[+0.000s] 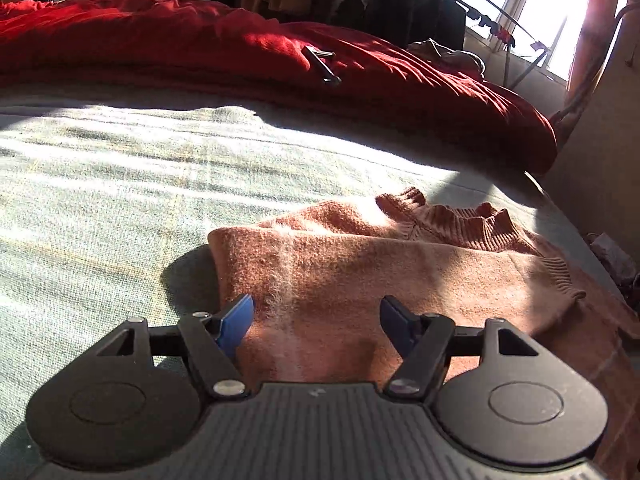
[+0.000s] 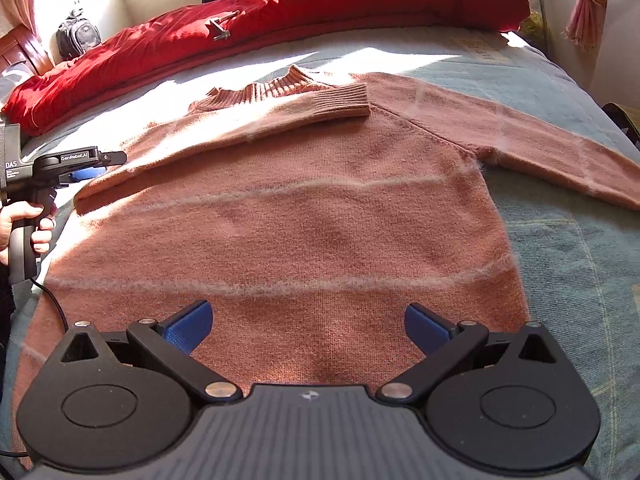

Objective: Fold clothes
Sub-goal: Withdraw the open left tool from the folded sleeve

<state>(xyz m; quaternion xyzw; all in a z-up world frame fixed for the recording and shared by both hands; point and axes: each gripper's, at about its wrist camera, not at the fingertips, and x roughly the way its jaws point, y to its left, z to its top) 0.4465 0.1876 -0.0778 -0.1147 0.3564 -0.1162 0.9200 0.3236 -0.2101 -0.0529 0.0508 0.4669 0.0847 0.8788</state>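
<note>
Both grippers, left gripper (image 1: 316,316) and right gripper (image 2: 308,324), stood wide and empty over the sweater (image 2: 288,216), lying flat on the bed (image 2: 560,272) with one sleeve (image 2: 224,136) folded across; its fuzzy knit likely risked snagging or dragging crooked.

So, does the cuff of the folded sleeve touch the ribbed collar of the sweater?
Touching. In the right wrist view the ribbed cuff of the folded sleeve lies directly against the ribbed collar, no gap between them.
</note>
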